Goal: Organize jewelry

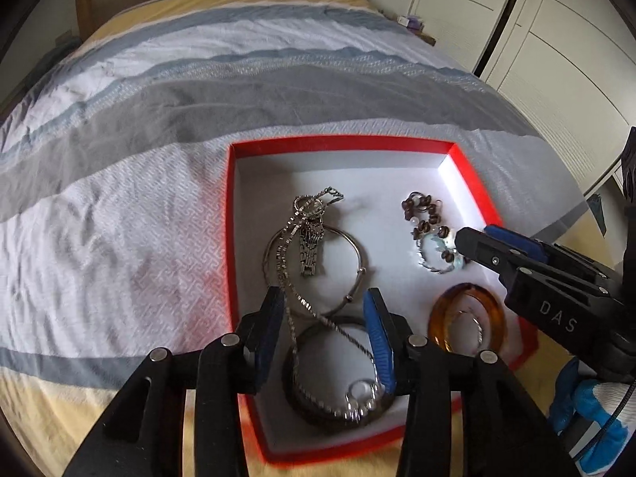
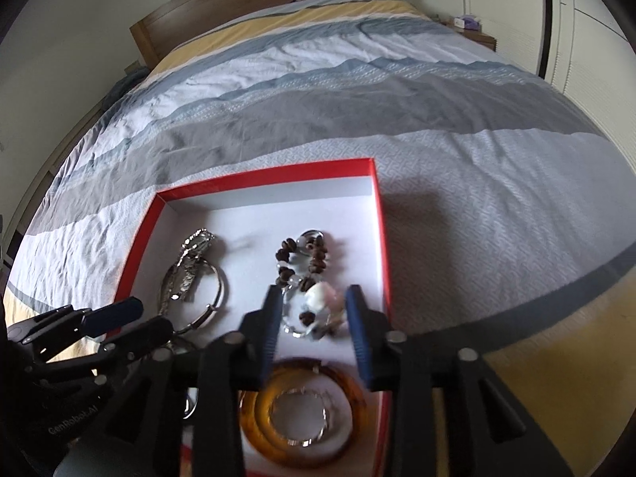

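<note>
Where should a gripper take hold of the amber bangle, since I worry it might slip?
Judging by its pose, grip the amber bangle across its thick band, from above, one finger inside the hole. It lies flat in the red box, so its outer sides sit low; a thin silver ring lies inside it.

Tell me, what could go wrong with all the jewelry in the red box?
1. The thin silver chain lies draped over the silver bangle and dark ring, between the left gripper's open jaws; lifting it might drag those along.
2. The brown-and-white beaded bracelet sits between the right gripper's open jaws, overlapping a clear ring; both could come up together.
</note>
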A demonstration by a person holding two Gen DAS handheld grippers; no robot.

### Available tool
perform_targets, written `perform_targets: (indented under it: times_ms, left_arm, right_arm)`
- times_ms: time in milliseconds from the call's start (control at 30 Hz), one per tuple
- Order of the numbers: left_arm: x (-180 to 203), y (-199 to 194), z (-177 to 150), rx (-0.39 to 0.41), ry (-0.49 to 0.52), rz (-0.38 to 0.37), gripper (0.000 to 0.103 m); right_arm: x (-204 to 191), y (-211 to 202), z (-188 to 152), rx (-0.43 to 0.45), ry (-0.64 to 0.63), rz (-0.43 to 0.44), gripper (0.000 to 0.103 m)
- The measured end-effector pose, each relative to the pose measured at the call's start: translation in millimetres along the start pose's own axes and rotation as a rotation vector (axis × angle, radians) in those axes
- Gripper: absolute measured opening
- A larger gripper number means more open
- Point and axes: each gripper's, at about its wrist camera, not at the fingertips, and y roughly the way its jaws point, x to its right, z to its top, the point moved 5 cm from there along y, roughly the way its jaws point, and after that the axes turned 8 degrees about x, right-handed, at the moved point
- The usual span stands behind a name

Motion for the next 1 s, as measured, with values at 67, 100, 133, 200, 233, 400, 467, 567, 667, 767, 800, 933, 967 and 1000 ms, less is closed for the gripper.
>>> perform_targets:
  times_ms: [67, 100, 133, 200, 233, 400, 467, 567, 667, 767, 800, 933, 967, 1000]
  left_arm:
    - [-2.2, -12.6, 0.1, 0.014, -0.002, 0.007, 0.042]
    - [-3.8, -22.5, -1.0, 0.023, -0.005, 0.011, 0.042]
    - [-4.8, -28.2, -0.9, 0.029, -0.008, 0.014, 0.042]
    - [-9.9, -49.4, -3.1, 0.056, -0.021, 0.026, 0.043]
    - [-11.6, -58.6, -2.8, 0.070, -0.026, 0.036, 0.045]
    - [-26.8, -102.2, -7.4, 0.129, -0.064, 0.083, 0.055]
    - [-32.9, -122.7, -10.1, 0.156, -0.073, 0.103, 0.059]
    - [-41.7, -157.8, -18.5, 0.210, -0.084, 0.139, 0.074]
    - [-49.3, -188.7, -30.2, 0.257, -0.085, 0.174, 0.086]
    - [-60.7, -218.0, -45.1, 0.295, -0.101, 0.212, 0.094]
    - [-62.9, -224.6, -49.3, 0.304, -0.105, 0.225, 0.094]
    - [-75.1, -258.2, -70.4, 0.346, -0.118, 0.272, 0.095]
    - [-78.4, -267.7, -77.2, 0.358, -0.121, 0.285, 0.095]
    - [-80.4, -273.9, -81.5, 0.366, -0.122, 0.293, 0.096]
  right_arm:
    - [-1.2, -12.6, 0.1, 0.009, 0.002, -0.011, 0.035]
    - [-2.0, -19.5, -0.5, 0.015, 0.003, -0.015, 0.035]
    - [-3.6, -29.0, -1.5, 0.022, 0.005, -0.019, 0.035]
    - [-7.4, -43.5, -3.5, 0.029, 0.002, -0.022, 0.035]
    - [-9.9, -51.2, -5.0, 0.034, 0.002, -0.024, 0.035]
    - [-30.5, -90.0, -12.8, 0.062, -0.009, -0.016, 0.035]
    - [-43.0, -107.3, -18.0, 0.075, -0.022, -0.008, 0.036]
    - [-61.3, -133.0, -26.0, 0.099, -0.040, 0.004, 0.038]
    - [-81.2, -158.4, -37.4, 0.119, -0.055, 0.020, 0.041]
    - [-100.9, -180.5, -49.9, 0.134, -0.081, 0.035, 0.042]
    - [-107.3, -187.6, -54.6, 0.139, -0.090, 0.039, 0.042]
    - [-129.5, -208.7, -73.5, 0.152, -0.119, 0.056, 0.042]
    - [-134.5, -212.7, -78.9, 0.152, -0.128, 0.057, 0.042]
    - [-138.8, -215.8, -83.6, 0.153, -0.135, 0.058, 0.042]
